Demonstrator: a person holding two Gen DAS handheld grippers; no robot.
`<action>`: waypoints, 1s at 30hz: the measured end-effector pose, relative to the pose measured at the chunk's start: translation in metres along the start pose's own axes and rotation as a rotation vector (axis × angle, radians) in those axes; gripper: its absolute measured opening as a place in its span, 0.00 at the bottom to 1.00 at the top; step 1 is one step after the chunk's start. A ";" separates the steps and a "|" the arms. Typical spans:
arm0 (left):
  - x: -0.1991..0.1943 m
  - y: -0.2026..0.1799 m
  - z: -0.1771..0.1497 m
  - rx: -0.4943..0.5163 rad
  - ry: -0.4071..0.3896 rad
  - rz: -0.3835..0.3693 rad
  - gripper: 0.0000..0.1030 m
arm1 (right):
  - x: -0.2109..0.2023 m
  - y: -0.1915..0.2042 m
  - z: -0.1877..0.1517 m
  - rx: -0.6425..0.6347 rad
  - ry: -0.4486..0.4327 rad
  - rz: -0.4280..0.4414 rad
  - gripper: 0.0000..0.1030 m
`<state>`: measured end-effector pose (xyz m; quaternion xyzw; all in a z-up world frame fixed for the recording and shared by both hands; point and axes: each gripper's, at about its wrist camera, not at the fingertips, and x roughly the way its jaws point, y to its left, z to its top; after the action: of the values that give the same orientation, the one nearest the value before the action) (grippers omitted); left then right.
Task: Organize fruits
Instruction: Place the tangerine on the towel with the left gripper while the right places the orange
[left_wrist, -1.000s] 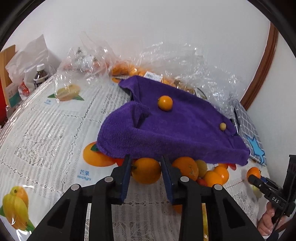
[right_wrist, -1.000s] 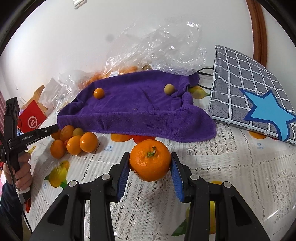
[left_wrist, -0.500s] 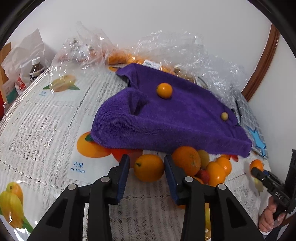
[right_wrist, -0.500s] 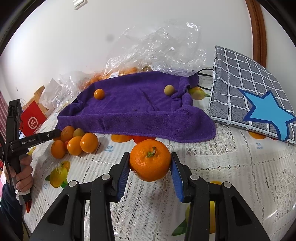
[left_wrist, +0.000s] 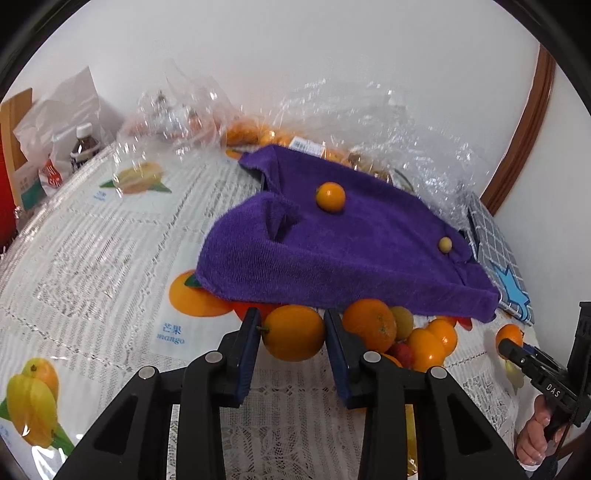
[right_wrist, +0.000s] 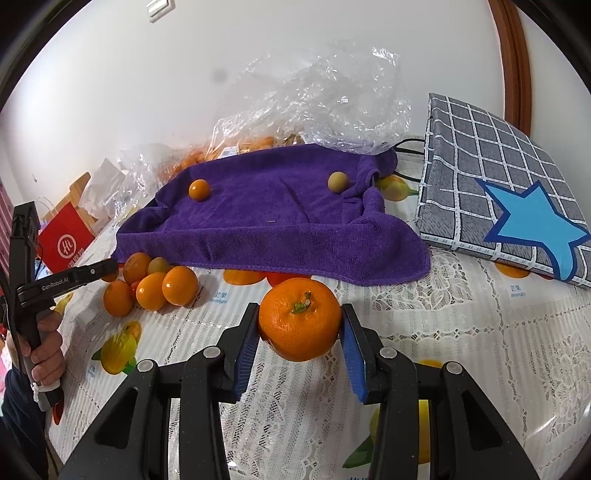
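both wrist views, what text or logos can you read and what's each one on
"GenRobot.AI" on the left gripper arm.
"DAS" on the right gripper arm.
"mango", with two Chinese characters above it, on the tablecloth beside a printed fruit.
A round white logo on the red paper bag; its lower print is too blurred.
White sticker by the purple towel: too small to read.
Bottle label: unreadable.

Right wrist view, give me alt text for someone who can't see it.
The right gripper clamps a stemmed orange above a lace tablecloth. Behind it a purple towel carries two small fruits, and more oranges cluster at left.
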<state>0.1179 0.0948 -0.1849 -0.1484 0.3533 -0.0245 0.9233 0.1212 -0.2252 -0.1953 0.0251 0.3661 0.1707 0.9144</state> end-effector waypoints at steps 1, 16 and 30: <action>-0.003 0.000 0.000 0.002 -0.016 0.001 0.32 | 0.000 0.000 0.000 0.000 -0.001 -0.001 0.41; -0.031 -0.019 0.023 0.038 -0.181 -0.045 0.32 | -0.028 0.014 0.024 -0.022 -0.105 0.070 0.41; 0.025 -0.050 0.101 0.075 -0.202 -0.031 0.32 | 0.005 0.016 0.128 -0.044 -0.211 0.073 0.41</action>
<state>0.2059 0.0693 -0.1153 -0.1211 0.2550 -0.0370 0.9586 0.2070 -0.1981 -0.1025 0.0363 0.2630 0.2081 0.9414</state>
